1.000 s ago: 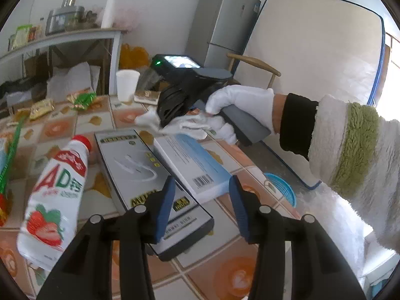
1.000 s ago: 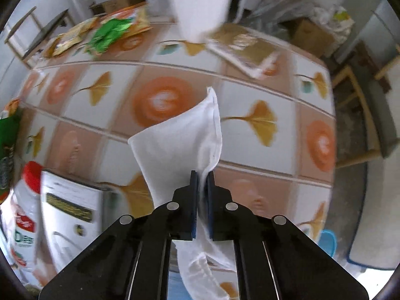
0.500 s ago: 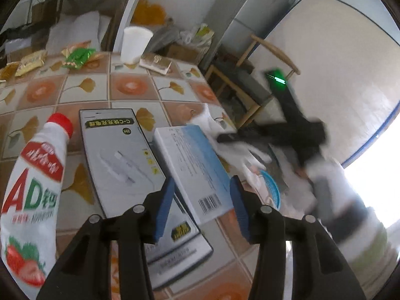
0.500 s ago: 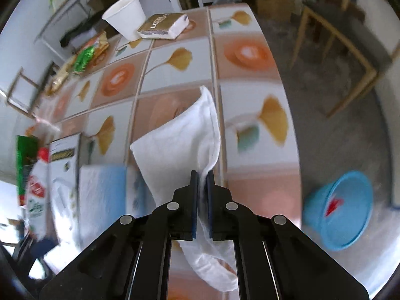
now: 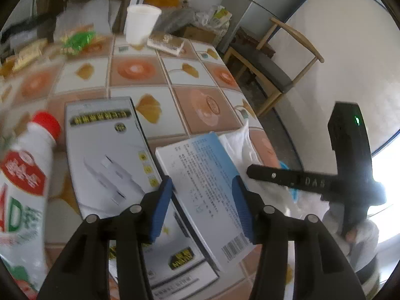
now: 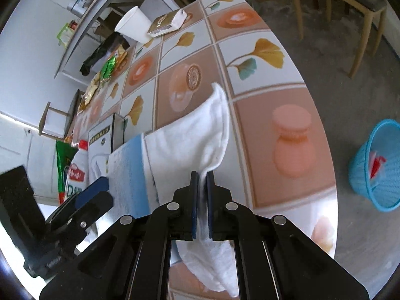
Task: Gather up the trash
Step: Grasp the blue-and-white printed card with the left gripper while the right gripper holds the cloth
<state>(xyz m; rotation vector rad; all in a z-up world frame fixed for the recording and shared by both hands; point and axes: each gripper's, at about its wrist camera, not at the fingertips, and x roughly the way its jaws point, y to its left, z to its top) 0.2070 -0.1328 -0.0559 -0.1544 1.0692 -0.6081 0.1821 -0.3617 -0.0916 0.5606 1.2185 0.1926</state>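
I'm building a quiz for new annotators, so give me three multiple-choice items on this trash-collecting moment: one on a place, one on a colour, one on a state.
1. Where is the basket?
A. on the table
B. on the floor beside the table
C. on the chair

2. What colour is the bottle's cap?
A. red
B. green
C. white

3. How does the right gripper stand?
A. open and empty
B. shut on the white tissue
C. shut on the paper cup

Answers:
1 B: the blue basket stands on the grey floor past the table edge.
2 A: the cap on the white bottle is red.
3 B: the white tissue is pinched between the jaws, while the left gripper is open.
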